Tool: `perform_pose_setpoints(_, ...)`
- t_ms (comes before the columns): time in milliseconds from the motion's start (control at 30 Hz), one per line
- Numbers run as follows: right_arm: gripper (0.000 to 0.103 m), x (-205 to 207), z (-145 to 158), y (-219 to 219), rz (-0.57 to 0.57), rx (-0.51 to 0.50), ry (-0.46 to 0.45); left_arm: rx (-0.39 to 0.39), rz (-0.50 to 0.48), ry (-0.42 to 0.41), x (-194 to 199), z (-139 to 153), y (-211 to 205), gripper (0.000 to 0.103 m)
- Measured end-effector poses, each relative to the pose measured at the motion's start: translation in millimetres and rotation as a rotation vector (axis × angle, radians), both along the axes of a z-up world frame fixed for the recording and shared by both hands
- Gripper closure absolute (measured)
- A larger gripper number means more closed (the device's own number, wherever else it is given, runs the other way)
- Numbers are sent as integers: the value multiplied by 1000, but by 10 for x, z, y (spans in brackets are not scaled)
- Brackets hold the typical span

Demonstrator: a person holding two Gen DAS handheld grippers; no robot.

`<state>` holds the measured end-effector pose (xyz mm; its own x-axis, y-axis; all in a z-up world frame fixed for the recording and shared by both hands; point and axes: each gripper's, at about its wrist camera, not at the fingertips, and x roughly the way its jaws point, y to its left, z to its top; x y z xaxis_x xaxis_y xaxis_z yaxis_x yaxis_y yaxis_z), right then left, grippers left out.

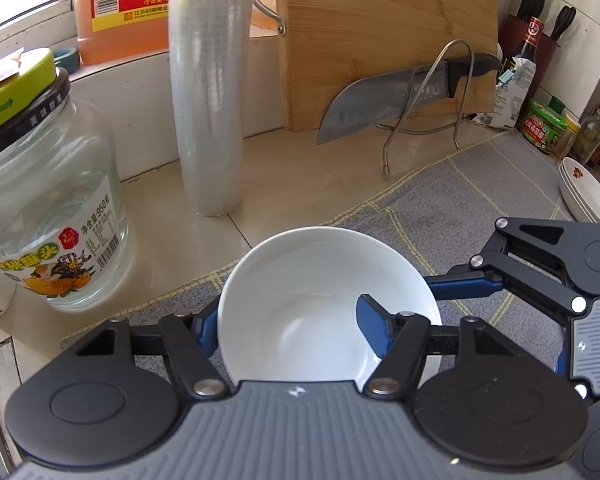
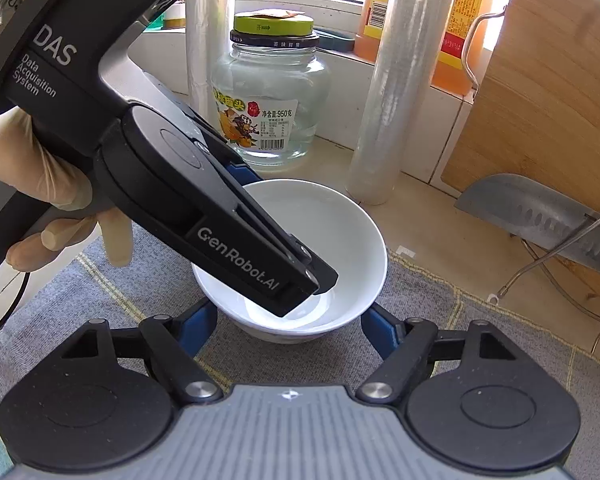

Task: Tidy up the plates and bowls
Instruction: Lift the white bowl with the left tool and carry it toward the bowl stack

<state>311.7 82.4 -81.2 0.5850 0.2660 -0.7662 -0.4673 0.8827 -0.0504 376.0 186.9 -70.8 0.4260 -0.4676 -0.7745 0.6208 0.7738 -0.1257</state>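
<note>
I could tip the bowl (image 1: pixel 324 304), or chip it, because both grippers pull on it at once. It sits low in the middle, on the gray mat (image 1: pixel 460 208). My left gripper (image 1: pixel 288 330) pinches its rim. My right gripper (image 2: pixel 288 326) squeezes its sides. Both point down at a slant.

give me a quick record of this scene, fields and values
bowl: white, empty, upright on grey mat
left tongs: shut on the bowl, one finger inside, one outside
right tongs: shut on the bowl, a finger on each outer side
plates: white stack at the mat's edge
behind: glass jar, film roll, knife against cutting board
</note>
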Motion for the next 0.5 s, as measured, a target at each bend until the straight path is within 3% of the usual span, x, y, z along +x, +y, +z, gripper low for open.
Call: perform_pose_setpoints(500, 21, -22, 78, -38, 2, 20, 18, 2, 1, 1, -33, 50, -26, 36)
